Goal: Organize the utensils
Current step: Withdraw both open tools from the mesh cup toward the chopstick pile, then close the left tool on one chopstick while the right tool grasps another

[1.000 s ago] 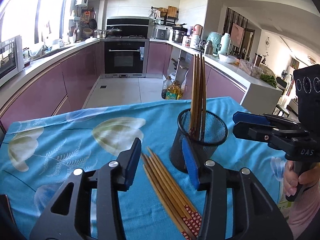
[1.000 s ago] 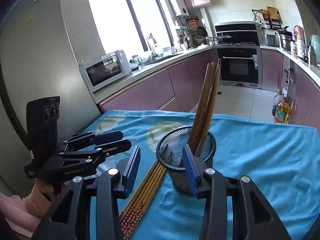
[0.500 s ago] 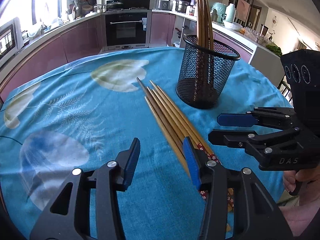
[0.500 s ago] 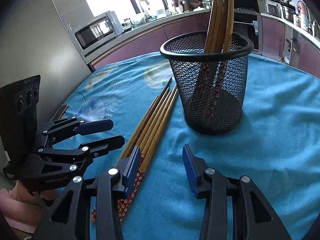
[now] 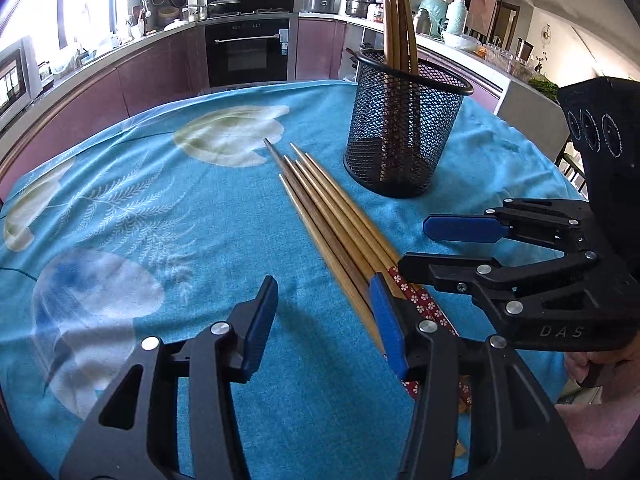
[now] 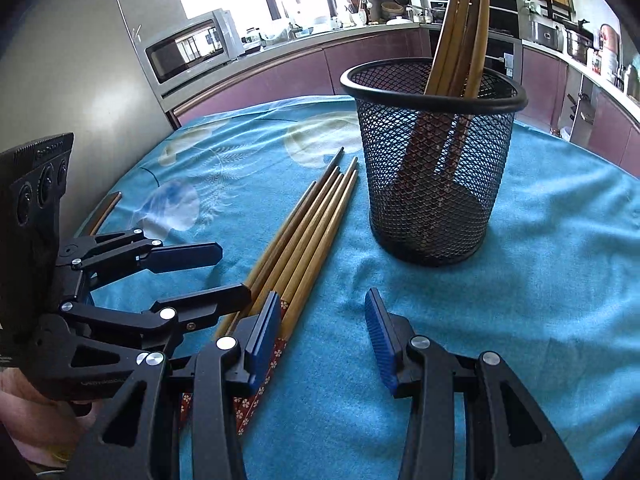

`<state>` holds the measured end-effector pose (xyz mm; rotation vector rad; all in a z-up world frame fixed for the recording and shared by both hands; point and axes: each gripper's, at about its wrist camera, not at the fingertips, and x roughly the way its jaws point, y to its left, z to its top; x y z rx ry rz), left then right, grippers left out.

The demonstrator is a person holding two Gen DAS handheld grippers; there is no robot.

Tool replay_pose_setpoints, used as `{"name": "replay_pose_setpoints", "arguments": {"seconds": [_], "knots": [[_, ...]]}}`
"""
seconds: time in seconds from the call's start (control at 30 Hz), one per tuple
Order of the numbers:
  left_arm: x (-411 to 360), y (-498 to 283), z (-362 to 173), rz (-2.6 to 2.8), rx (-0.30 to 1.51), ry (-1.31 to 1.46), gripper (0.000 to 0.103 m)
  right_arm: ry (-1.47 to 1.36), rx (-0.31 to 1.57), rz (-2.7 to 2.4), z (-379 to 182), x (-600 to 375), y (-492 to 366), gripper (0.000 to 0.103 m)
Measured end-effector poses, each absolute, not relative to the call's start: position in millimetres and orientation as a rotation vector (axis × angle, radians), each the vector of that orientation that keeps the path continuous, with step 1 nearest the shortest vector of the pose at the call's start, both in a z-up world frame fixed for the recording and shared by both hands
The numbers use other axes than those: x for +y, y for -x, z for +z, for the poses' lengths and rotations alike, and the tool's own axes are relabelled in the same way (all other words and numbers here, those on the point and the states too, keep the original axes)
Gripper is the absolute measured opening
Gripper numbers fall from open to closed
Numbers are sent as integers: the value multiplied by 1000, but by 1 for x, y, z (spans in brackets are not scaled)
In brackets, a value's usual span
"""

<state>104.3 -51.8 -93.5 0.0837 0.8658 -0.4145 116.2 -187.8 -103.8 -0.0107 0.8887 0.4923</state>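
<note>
Here, tapered wooden chopsticks, black mesh cup, seemingly metal

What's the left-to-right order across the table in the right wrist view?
Left gripper → loose chopsticks → mesh cup holding more chopsticks.

The loose chopsticks have their patterned ends hidden under your left tongs and, in the other view, your right tongs. The top edge cuts off the tips of the sticks in the cup. Mesh blurs their lower ends.
</note>
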Motion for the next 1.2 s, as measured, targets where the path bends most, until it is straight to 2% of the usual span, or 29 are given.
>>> {"name": "replay_pose_setpoints", "arguments": {"seconds": [0.97, 1.2], "knots": [[-47, -100, -99, -378, 887, -100, 42, 64, 891, 451, -104, -182, -118, 39], [-39, -108, -98, -358, 904, -71, 24, 68, 892, 446, -105, -179, -123, 36]]}}
